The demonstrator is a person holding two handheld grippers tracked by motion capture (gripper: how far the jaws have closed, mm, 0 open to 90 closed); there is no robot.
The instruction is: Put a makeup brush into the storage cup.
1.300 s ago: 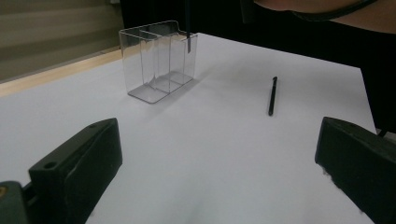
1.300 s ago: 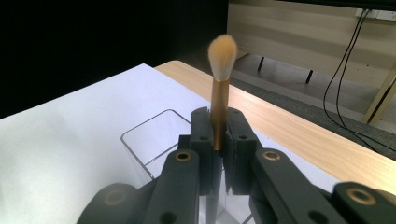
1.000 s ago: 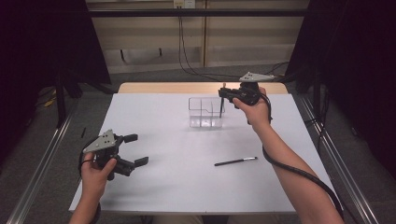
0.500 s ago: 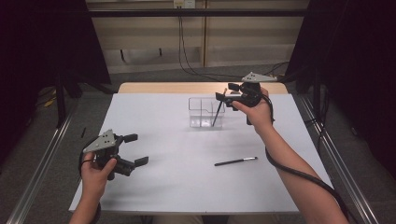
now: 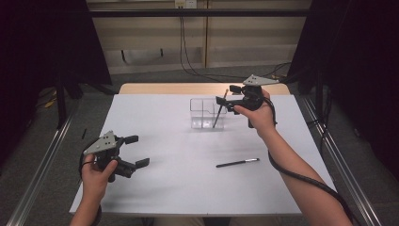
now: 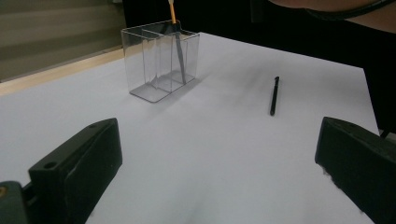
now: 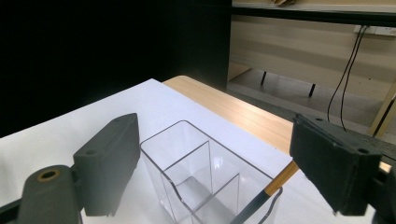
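A clear plastic box (image 5: 203, 113) (image 6: 160, 65) (image 7: 201, 177) with compartments stands at the table's far middle. A dark pen with an orange top (image 5: 219, 110) (image 6: 177, 51) (image 7: 271, 186) leans inside it. My right gripper (image 5: 225, 95) (image 7: 215, 158) hovers just above the box; its jaws have just been opening and now stand open, with the pen's orange top loose between them, close to one pad. A second black pen (image 5: 237, 163) (image 6: 274, 95) lies flat on the white table (image 5: 179, 188). My left gripper (image 5: 139, 150) (image 6: 219, 172) rests open and empty at the front left.
The white sheet covers the table, with a wooden strip (image 5: 164, 88) along the far edge. Metal rails (image 5: 42, 169) run down both sides. Cables (image 5: 183, 42) hang on the back wall.
The right gripper's jaws have spread apart and let go of the pen, which tipped from upright to leaning in the box. The left gripper has not moved.
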